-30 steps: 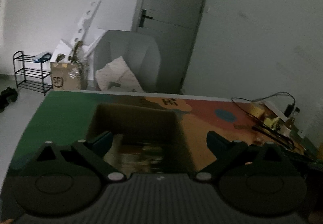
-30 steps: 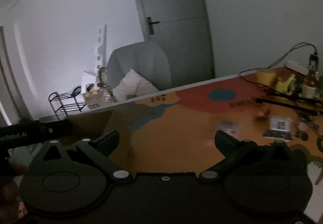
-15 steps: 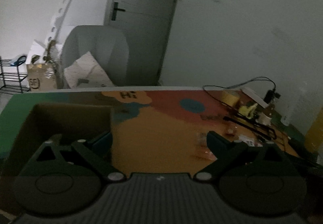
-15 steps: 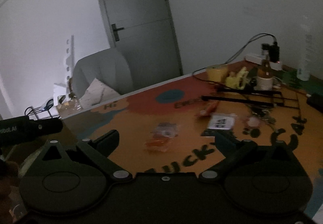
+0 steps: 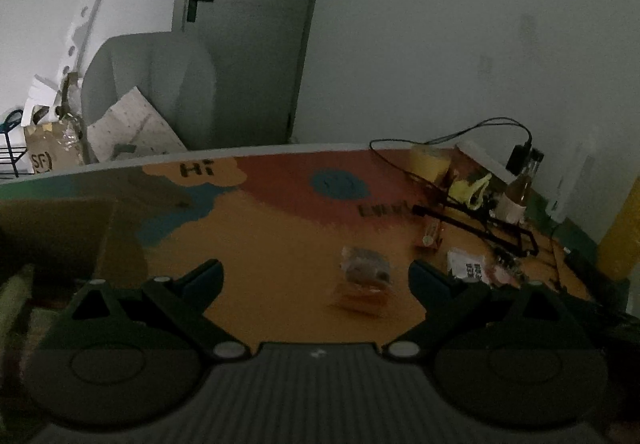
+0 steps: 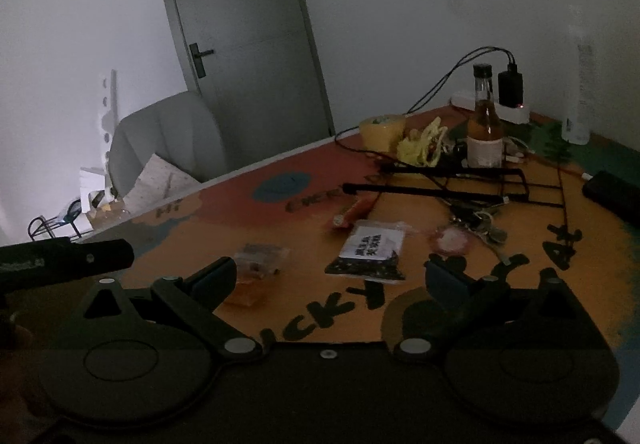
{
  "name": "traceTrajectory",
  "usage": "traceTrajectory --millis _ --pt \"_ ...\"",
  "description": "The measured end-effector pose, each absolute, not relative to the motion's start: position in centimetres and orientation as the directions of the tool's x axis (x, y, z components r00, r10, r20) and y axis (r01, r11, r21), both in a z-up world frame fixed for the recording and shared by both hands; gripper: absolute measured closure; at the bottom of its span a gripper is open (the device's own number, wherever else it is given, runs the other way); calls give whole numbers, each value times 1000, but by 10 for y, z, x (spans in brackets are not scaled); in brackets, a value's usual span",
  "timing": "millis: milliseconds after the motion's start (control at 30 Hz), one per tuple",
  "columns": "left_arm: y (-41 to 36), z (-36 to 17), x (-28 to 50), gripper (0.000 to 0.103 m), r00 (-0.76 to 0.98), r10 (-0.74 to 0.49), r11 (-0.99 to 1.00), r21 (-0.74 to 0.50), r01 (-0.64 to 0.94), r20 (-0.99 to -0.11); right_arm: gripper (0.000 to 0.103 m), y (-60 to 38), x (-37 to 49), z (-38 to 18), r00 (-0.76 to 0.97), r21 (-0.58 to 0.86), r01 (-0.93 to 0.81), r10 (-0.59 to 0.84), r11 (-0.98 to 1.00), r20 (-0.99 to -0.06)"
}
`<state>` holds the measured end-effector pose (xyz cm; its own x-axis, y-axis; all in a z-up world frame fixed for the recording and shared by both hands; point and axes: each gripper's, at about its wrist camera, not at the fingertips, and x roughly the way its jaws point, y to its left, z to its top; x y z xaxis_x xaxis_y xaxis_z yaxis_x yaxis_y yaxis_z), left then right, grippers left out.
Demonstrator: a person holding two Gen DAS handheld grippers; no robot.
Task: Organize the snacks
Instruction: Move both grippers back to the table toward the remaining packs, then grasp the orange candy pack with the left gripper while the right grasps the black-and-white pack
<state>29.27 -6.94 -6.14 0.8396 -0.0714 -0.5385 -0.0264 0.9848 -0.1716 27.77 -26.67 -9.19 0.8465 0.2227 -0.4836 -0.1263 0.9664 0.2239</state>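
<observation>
Mid-task, judging by the table: left gripper [image 5: 316, 276] and right gripper [image 6: 330, 274] both spread, empty. Clear snack pouch [image 6: 260, 258] lower left, dark packet [image 6: 370, 250] at centre, orange stick [image 6: 354, 212] above, all unpacked. Cardboard box [image 5: 52, 232] at left edge, awaiting them.

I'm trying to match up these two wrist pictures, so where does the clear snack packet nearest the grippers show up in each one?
Left wrist: the clear snack packet lies on the orange table right of centre, ahead of the open left gripper, nearer its right finger.
Right wrist: the same packet lies left of centre, by the open right gripper's left finger.
Shared landmark: the brown glass bottle at the table's far side.
</observation>
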Motion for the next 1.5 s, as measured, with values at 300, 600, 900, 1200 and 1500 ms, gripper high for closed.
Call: traceTrajectory --millis 300,600,900,1200,1500 --pt "-91 -86 323 7 816 -84 986 -165 -13 -572 3 -280 305 -108 836 243 -113 225 963 -501" --pt "-102 -115 355 22 770 -97 988 -156 -3 -631 12 -285 332 -121 822 260 -108 234 959 -520" --pt "-109 -133 373 31 754 -135 985 -173 29 -643 12 -279 355 -135 812 236 -103 219 966 -541" --pt "-115 -135 370 47 748 -162 982 -181 57 -644 15 -272 370 -143 803 217 -102 209 971 -558" --pt "-110 -132 359 59 744 -174 977 -206 51 -645 53 -273 359 -145 788 225 -111 224 968 -574"
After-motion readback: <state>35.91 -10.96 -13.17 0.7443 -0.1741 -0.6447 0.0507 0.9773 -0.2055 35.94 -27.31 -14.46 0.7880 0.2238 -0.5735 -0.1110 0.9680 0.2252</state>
